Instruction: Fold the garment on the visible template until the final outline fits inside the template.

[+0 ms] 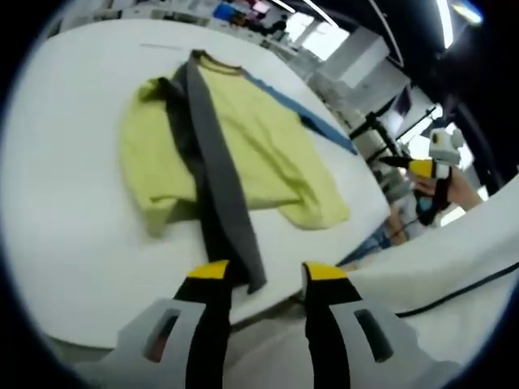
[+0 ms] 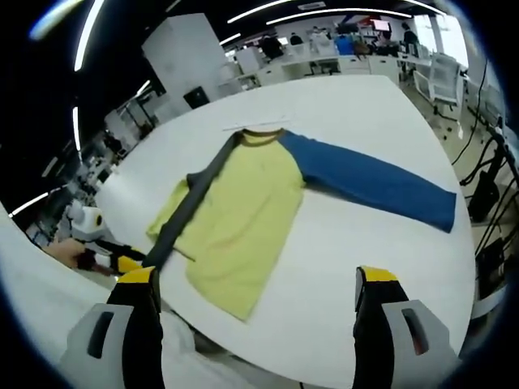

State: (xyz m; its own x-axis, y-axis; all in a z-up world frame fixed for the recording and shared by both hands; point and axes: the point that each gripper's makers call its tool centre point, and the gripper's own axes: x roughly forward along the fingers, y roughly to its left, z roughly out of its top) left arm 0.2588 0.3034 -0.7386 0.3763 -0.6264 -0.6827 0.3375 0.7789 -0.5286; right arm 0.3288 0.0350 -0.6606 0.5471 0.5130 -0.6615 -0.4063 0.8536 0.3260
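From the right gripper view, my right gripper (image 2: 259, 304) was held above the near edge of the white table (image 2: 381, 243), its jaws spread wide with nothing between them. Just beyond the fingertips, toward 12 o'clock and a little to 11, lay the shirt (image 2: 243, 215), flat on the table. Its yellow body ran with the hem nearest to me and the collar farthest, so the long axis went from about 6 to 12 o'clock in this view. The gray sleeve (image 2: 190, 207) was already folded in over the left part of the body, its cuff reaching toward 8 o'clock. The blue sleeve (image 2: 369, 182) was stretched out straight toward 3 o'clock, well away from the body and not yet folded. I judged that this sleeve was the next thing to bring in, and that the right gripper was the nearer one to it.

In the left gripper view, my left gripper (image 1: 263, 275) was also open, at a medium width, holding nothing. The end of the gray sleeve (image 1: 223, 182) lay just beyond its fingertips, almost between them, and the sleeve ran up to 11 o'clock. Farther, at 1 o'clock, a strip of the blue sleeve (image 1: 304, 113) showed behind the yellow body. I could not see any template outline clearly on the table.
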